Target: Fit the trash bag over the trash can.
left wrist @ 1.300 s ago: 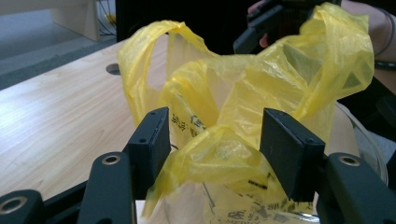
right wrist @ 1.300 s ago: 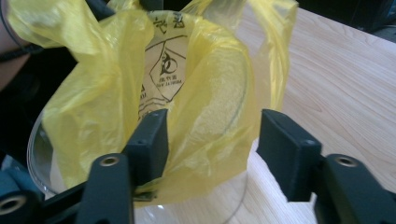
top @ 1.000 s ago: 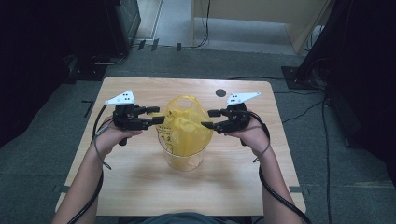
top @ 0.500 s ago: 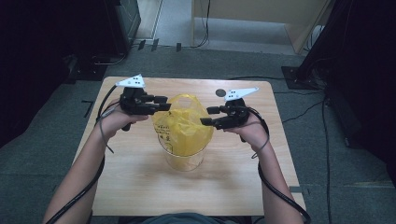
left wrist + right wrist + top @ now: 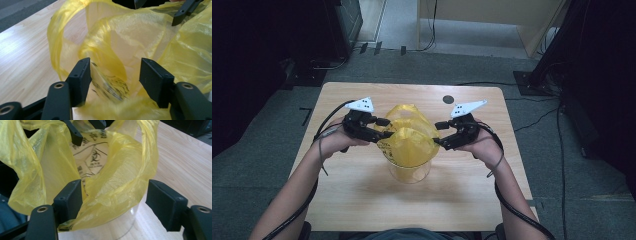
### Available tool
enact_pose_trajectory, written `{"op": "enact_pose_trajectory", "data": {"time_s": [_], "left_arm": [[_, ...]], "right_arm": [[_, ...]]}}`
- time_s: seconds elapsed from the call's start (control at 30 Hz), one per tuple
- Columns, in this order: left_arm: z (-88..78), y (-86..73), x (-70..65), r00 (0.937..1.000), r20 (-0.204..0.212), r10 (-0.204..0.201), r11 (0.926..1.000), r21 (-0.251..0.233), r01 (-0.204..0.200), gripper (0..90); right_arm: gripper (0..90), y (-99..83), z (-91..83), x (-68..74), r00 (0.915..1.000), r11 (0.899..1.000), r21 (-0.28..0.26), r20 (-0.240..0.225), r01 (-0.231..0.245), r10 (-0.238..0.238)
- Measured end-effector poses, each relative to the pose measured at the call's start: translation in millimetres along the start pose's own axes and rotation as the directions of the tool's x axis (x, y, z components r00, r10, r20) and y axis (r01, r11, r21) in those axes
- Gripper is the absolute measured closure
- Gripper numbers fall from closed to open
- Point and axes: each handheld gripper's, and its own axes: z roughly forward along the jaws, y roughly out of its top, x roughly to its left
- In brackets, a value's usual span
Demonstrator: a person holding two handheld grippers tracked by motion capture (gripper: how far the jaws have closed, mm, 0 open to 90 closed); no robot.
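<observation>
Since half a second ago, the left gripper [image 5: 388,134] has dropped from the far rim of the yellow plastic bag [image 5: 409,140] to its left side, level with the right gripper [image 5: 438,135]. Both sets of jaws stand spread apart with loose bag film between them, pinching nothing. The bag, printed with a black symbol and text, lines a clear cylindrical container [image 5: 409,172] standing mid-way across the wooden table [image 5: 362,190].
</observation>
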Motion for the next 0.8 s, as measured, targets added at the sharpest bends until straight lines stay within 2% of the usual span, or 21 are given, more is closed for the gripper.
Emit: {"op": "enact_pose_trajectory", "data": {"time_s": [0.1,0.2,0.27,0.43,0.5,0.6,0.73,0.8], "left_arm": [[-4.9,-4.9,-8.8,0.9995,-0.022,0.024,0.9996,-0.017,-0.024,35.5],[-9.7,-12.5,-17.4,0.9992,-0.029,0.029,0.9963,-0.079,-0.031,33.3],[-11.8,-19.5,-22.7,0.9993,-0.022,0.031,0.9949,-0.095,-0.033,33.2],[-12.6,-29.2,-30.5,0.9994,-0.029,0.021,0.995,-0.097,-0.024,33.4],[-13.8,-28.5,-31.8,0.9992,-0.03,0.027,0.9952,-0.094,-0.03,35.0],[-16.1,-25.2,-32.6,0.9988,-0.032,0.038,0.9946,-0.096,-0.041,36.5],[-17.8,-21.0,-29.5,0.9985,-0.04,0.036,0.9939,-0.103,-0.04,36.5],[-17.6,-17.9,-25.9,0.9993,-0.03,0.024,0.9927,-0.117,-0.027,41.1]], "right_arm": [[27.9,-2.4,-2.7,6.7,0.9999,1.0,0.014,-0.004,0.011,-0.011],[27.0,-6.3,-4.3,11.9,0.9998,0.999,0.037,0.003,0.019,-0.019],[27.0,-9.7,-5.6,14.2,0.9997,0.998,0.05,0.006,0.024,-0.024],[26.7,-13.3,-8.9,19.3,0.9997,0.998,0.056,-0.01,0.025,-0.024],[26.1,-14.1,-7.9,21.5,0.9993,0.997,0.065,-0.023,0.03,-0.028],[25.1,-15.2,-6.0,23.6,0.9991,0.995,0.088,-0.009,0.042,-0.041],[26.0,-11.5,-10.8,23.9,0.9988,0.998,0.05,0.003,0.048,-0.048],[27.8,-8.4,-14.7,23.7,0.9986,0.998,0.026,0.019,0.048,-0.049]]}}
